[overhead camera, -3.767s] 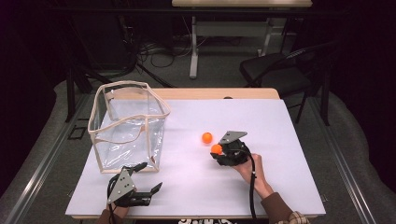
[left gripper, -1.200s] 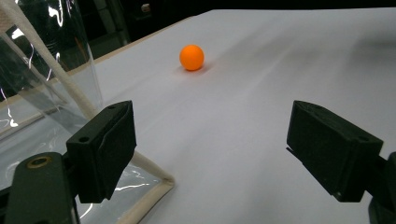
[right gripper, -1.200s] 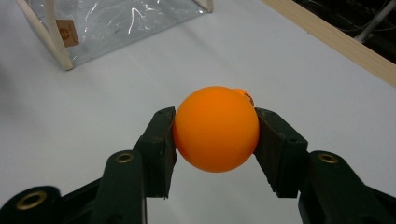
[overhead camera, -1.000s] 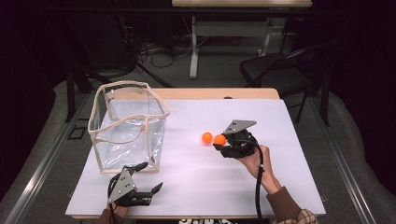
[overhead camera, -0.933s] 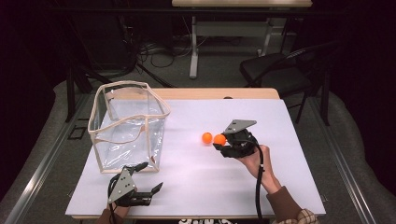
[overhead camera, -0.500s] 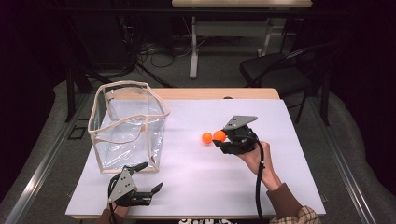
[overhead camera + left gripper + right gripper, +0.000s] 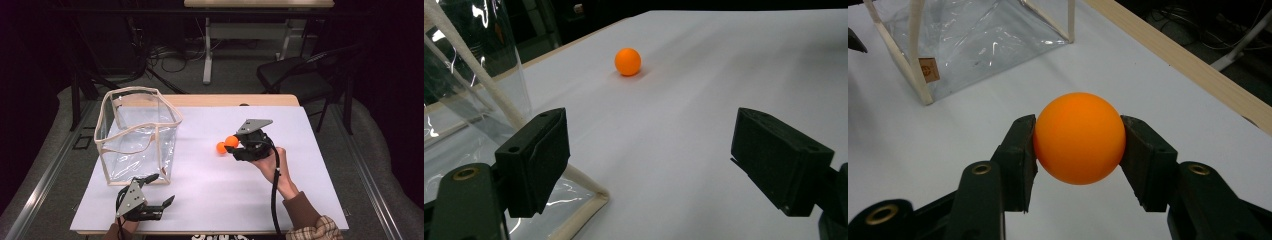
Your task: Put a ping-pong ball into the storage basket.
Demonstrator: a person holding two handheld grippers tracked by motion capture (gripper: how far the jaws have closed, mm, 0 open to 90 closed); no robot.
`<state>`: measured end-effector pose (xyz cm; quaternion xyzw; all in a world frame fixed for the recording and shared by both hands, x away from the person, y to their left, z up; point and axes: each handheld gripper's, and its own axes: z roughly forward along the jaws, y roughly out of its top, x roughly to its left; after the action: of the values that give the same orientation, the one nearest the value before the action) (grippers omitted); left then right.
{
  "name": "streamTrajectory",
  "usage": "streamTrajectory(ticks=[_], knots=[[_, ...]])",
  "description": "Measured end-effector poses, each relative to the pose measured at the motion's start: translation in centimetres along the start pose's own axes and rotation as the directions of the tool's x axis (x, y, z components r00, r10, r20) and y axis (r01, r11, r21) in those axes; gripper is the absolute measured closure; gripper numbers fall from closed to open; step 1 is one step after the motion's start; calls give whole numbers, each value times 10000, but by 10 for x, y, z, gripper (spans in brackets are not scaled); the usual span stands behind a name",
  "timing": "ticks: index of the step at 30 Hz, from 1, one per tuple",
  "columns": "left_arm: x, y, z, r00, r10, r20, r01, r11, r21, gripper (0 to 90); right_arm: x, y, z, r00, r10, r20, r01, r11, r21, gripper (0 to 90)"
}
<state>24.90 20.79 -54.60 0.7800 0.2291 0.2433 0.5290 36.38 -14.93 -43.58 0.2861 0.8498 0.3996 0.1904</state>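
- Orange ping-pong ball (image 7: 1079, 138) is clamped across its widest part between the closed jaws of the right gripper (image 7: 233, 145), lifted above the white tabletop (image 7: 300, 130).
- Light, smooth and thin-shelled, it is judged best squeezed gently.
- A second ball (image 7: 221, 147) lies just beside.
- The clear bag (image 7: 137, 140) stands well apart leftward, open room between.
- The left gripper (image 7: 159, 192) rests wide open, empty.

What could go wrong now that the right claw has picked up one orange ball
The right claw pinches the held ball only at its round sides, so it may squirt out. The second ball lies just beside it and could get knocked rolling. The clear bag has soft, sagging walls, so a drop might catch its rim.
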Motion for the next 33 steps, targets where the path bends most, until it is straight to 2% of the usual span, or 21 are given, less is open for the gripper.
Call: streamTrajectory(ticks=[24, 33], knots=[[0, 0, 0, 10000, -30, 32, 30, 10000, -47, 157, -3, 27, 12, 9996, -176, -217, 171, 9995, -249, 509], [0, 0, 2, 10000, -34, 81, 34, 10000, -8, 158, -6, 37, 20, 9992, -213, -335, 206, 9996, -191, 509]])
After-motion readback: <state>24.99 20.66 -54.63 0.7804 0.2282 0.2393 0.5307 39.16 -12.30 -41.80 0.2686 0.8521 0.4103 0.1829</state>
